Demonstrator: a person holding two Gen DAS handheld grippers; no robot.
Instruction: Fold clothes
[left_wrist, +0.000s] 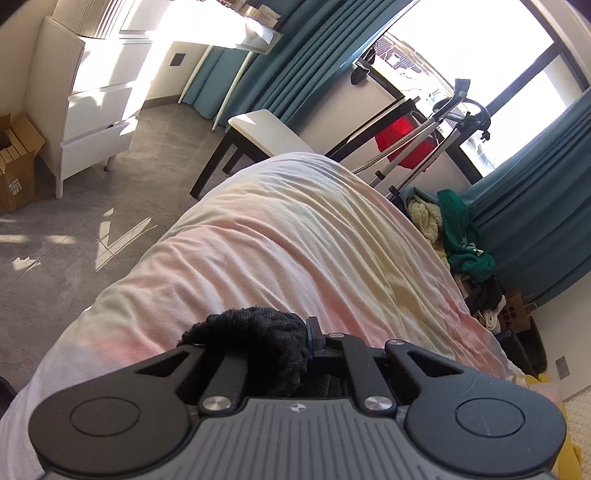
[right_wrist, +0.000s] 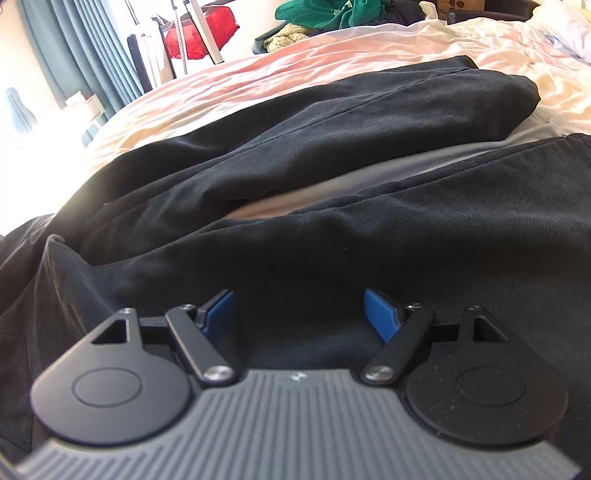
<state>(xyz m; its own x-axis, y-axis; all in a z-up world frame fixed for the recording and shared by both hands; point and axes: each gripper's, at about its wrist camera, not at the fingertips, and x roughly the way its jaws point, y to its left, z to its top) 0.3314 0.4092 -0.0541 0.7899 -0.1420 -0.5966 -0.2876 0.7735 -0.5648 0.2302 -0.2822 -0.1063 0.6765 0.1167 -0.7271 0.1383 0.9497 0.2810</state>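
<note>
Black trousers (right_wrist: 332, 155) lie spread on the bed with both legs stretching away to the right, a strip of pale sheet between them. My right gripper (right_wrist: 299, 314) is open, its blue pads (right_wrist: 219, 314) wide apart, right above the near black fabric. My left gripper (left_wrist: 295, 343) is shut on a bunch of the black trousers' fabric (left_wrist: 255, 336), held over the pink and white bedsheet (left_wrist: 280, 236). The rest of the trousers is hidden in the left wrist view.
A heap of green and cream clothes (left_wrist: 454, 236) sits by the bed's far side; it also shows in the right wrist view (right_wrist: 325, 14). A white drawer unit (left_wrist: 99, 99), a dark chair (left_wrist: 258, 136), a garment steamer stand (left_wrist: 436, 136) and teal curtains (left_wrist: 535, 206) surround the bed.
</note>
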